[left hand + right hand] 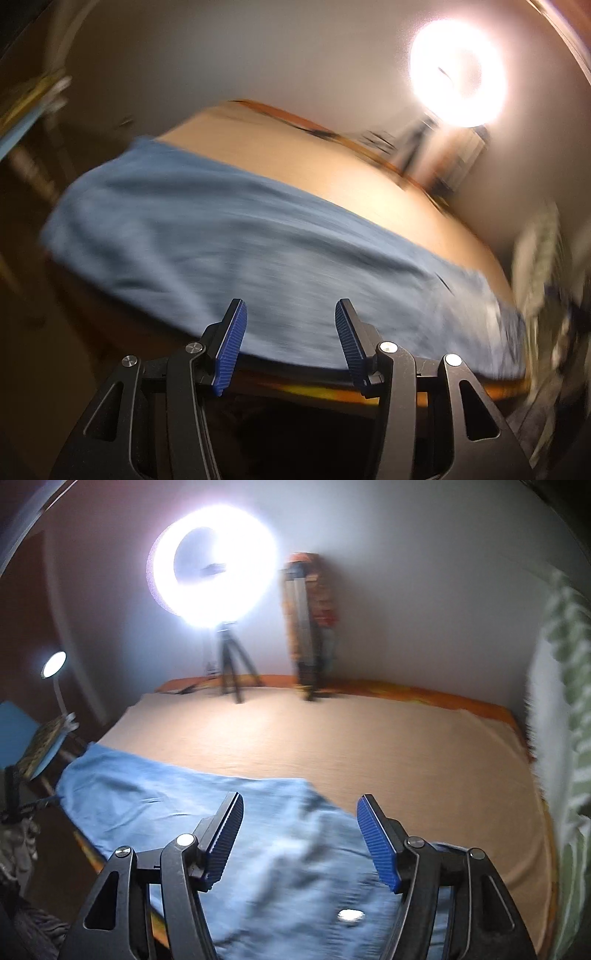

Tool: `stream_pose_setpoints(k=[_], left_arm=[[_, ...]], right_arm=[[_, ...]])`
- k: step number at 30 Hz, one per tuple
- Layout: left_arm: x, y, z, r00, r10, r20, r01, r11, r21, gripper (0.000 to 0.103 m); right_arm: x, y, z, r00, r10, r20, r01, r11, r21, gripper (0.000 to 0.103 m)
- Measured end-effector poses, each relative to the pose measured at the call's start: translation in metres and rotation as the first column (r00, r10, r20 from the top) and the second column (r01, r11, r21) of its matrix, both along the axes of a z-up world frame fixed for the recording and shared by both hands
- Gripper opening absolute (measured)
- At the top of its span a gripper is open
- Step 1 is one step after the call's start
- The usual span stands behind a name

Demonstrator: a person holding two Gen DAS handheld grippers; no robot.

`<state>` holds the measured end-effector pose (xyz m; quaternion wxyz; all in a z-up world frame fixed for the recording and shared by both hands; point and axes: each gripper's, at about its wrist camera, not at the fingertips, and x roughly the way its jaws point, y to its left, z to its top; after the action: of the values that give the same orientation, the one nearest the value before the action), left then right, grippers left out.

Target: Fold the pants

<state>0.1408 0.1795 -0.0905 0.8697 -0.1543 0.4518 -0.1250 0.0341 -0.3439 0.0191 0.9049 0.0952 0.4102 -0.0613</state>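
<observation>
Both the left gripper (290,314) and right gripper (300,810) tilt downward, jaws apart and empty.

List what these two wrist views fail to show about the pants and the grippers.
- Pants, left wrist view: motion blur smears folds and seams; the right end blurs out near the picture's edge.
- Pants, right wrist view: the near part is blurred and covered by the right gripper; the bottom edge cuts it off.
- Left gripper: open, nothing between its fingers, but its body hides the bed's near edge.
</observation>
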Motion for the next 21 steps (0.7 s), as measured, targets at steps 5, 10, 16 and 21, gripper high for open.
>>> stream_pose_setpoints(k=[5, 10, 16, 21], left_arm=[[0.011, 0.064, 0.001, 0.984, 0.174, -0.026, -0.174, 0.984, -0.040, 0.049], [0.023, 0.114, -0.009, 0.945, 0.321, -0.071, -0.326, 0.941, -0.092, 0.049], [0.032, 0.162, -0.031, 0.897, 0.417, -0.145, -0.437, 0.885, -0.162, 0.049], [0.036, 0.181, -0.050, 0.868, 0.456, -0.196, -0.491, 0.849, -0.198, 0.049]], right_arm=[[0.025, 0.054, -0.007, 0.993, 0.120, 0.001, -0.120, 0.992, 0.024, 0.068], [0.047, 0.103, -0.023, 0.977, 0.215, 0.004, -0.215, 0.974, 0.068, 0.070], [0.065, 0.145, -0.049, 0.956, 0.295, -0.009, -0.292, 0.950, 0.115, 0.071], [0.079, 0.167, -0.079, 0.946, 0.323, -0.026, -0.314, 0.935, 0.165, 0.071]])
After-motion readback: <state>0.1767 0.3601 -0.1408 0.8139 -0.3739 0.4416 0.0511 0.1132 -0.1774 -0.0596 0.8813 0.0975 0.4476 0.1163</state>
